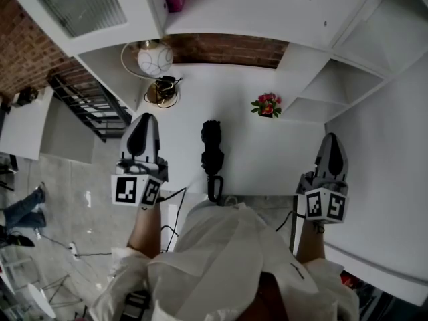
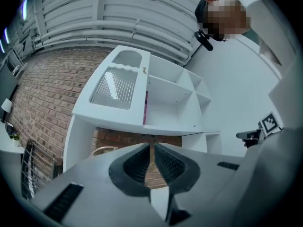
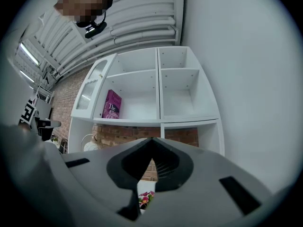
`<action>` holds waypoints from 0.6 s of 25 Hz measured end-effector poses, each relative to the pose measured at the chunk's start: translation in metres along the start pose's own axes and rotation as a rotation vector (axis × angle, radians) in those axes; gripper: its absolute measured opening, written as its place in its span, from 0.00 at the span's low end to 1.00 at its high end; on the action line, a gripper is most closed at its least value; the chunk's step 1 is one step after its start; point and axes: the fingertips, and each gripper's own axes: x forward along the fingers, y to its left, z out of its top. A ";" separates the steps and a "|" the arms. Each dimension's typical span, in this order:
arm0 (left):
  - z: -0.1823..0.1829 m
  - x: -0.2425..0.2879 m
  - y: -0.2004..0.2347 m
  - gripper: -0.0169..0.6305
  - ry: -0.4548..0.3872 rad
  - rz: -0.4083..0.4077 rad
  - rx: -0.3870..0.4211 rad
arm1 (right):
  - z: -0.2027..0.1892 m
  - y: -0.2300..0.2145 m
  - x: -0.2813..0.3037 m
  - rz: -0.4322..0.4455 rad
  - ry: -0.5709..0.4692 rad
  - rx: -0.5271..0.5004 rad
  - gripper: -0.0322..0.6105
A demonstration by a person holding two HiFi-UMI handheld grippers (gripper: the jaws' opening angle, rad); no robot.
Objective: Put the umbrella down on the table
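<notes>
We've got the black umbrella (image 1: 212,149) lying on the white table (image 1: 281,146) mid-frame, left gripper (image 1: 144,120) and right gripper (image 1: 332,139) both pinched together on nothing either side, but its handle (image 1: 214,190) sits right at the near edge, so a stray bump from us could drag it off.

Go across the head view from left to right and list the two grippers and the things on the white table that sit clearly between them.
left gripper → black folded umbrella → small bunch of pink and red flowers → right gripper
</notes>
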 end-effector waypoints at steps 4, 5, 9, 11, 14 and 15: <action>-0.023 0.003 -0.002 0.10 0.061 -0.003 -0.019 | -0.003 0.000 0.002 0.004 0.006 0.004 0.08; -0.029 0.002 -0.002 0.10 0.076 0.000 -0.036 | -0.004 0.000 0.002 0.006 0.008 0.005 0.08; -0.039 0.004 -0.002 0.10 0.097 0.006 -0.074 | -0.007 -0.001 0.003 0.009 0.015 0.004 0.08; -0.039 0.005 -0.003 0.10 0.097 0.005 -0.081 | -0.008 -0.002 0.003 0.008 0.018 0.005 0.08; -0.037 0.007 -0.005 0.10 0.093 0.002 -0.073 | -0.009 -0.004 0.004 0.006 0.019 0.011 0.08; -0.037 0.007 -0.006 0.10 0.092 0.002 -0.069 | -0.010 -0.005 0.004 0.005 0.020 0.013 0.08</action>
